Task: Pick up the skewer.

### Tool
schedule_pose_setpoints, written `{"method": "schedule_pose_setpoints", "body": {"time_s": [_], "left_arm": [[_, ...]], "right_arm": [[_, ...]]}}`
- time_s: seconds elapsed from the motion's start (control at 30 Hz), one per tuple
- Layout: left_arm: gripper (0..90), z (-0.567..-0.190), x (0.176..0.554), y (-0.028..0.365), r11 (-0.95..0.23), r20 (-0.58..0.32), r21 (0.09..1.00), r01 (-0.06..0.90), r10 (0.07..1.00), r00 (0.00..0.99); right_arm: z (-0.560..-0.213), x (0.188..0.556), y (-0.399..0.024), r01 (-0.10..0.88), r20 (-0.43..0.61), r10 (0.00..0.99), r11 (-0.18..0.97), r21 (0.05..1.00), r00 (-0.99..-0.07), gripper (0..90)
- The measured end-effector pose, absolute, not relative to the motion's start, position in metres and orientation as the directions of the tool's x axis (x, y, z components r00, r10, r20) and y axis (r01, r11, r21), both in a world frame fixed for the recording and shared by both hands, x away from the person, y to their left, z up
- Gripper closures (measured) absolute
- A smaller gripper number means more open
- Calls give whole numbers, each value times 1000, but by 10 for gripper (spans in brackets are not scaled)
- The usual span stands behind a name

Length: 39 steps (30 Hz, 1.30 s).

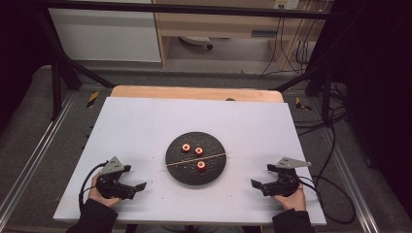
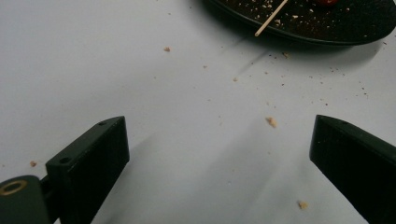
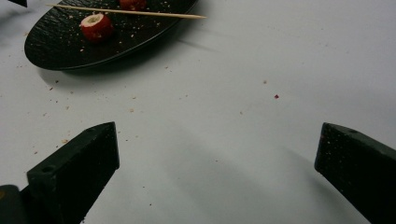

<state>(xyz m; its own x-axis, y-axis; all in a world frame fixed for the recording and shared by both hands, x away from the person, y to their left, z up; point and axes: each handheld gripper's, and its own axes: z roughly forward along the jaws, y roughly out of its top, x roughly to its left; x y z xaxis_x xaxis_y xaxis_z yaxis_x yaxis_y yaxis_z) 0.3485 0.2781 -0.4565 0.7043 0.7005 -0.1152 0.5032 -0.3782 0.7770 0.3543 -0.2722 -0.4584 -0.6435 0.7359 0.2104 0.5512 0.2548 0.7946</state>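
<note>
High view: looked forward and down from above the table's near side
Gripper views: sat low and close, both facing the round black textured plate (image 1: 195, 158)

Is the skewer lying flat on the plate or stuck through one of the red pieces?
Lying flat. The skewer rests across the black plate, its ends past the rim, with three red pieces loose beside it.

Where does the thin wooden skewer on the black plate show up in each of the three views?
High view: the wooden skewer lies across the black plate at the table's middle, both ends past the rim.
Left gripper view: one end of it pokes over the plate's near rim at the top edge.
Right gripper view: it lies across the plate at top left, tip past the rim.
Shared landmark: the black plate.
</note>
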Motion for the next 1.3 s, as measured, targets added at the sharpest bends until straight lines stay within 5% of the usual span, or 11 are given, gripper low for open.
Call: {"method": "schedule_pose_setpoints", "body": {"time_s": [0.8,1.3], "left_arm": [[110,-439,350,264,-370,-131,773,514,700,702],[418,-416,358,240,-370,-124,780,506,701,702]], "right_arm": [[-456,354,-271,551,219,736,241,799,-641,10],[-456,355,-269,556,218,737,248,793,-640,10]]}}
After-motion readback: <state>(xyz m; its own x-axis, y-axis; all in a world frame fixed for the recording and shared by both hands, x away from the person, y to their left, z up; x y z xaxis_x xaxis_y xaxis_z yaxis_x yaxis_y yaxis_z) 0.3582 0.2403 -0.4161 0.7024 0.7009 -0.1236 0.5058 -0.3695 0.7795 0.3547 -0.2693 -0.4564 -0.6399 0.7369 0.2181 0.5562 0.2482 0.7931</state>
